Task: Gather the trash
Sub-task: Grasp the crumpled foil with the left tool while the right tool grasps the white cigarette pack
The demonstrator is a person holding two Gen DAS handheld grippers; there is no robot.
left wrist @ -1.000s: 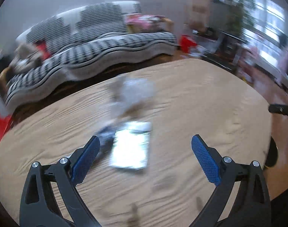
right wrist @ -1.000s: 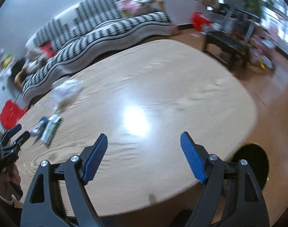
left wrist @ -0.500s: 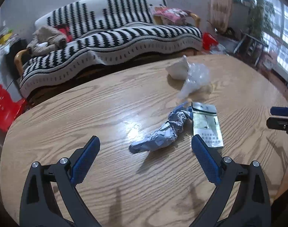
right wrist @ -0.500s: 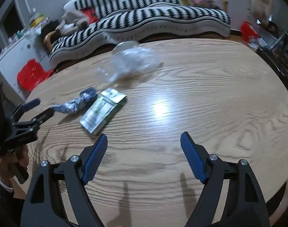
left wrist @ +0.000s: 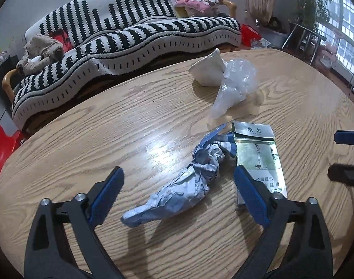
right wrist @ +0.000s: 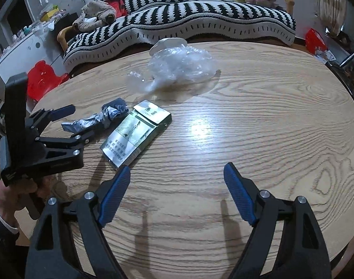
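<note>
A crumpled blue-grey wrapper (left wrist: 184,186) lies on the oval wooden table (left wrist: 107,127). My left gripper (left wrist: 179,195) is open, its jaws on either side of the wrapper's near end, just above the table. A green cigarette pack (left wrist: 258,155) lies flat right of the wrapper. Farther back sit a clear plastic bag (left wrist: 235,86) and a white wad (left wrist: 208,72). My right gripper (right wrist: 177,193) is open and empty over bare table, near the pack (right wrist: 135,132). The wrapper (right wrist: 95,121), plastic bag (right wrist: 179,65) and left gripper (right wrist: 60,125) also show in the right wrist view.
A black-and-white striped sofa (left wrist: 130,30) stands behind the table. A red stool (right wrist: 44,79) is at the left. Chairs and plants stand by the window at the right (left wrist: 316,23). The table's edge curves close on the right (right wrist: 349,232).
Both grippers have swung left and closed in on the trash. My left gripper has moved forward until its open jaws flank the wrapper. My right gripper now faces the cigarette pack.
</note>
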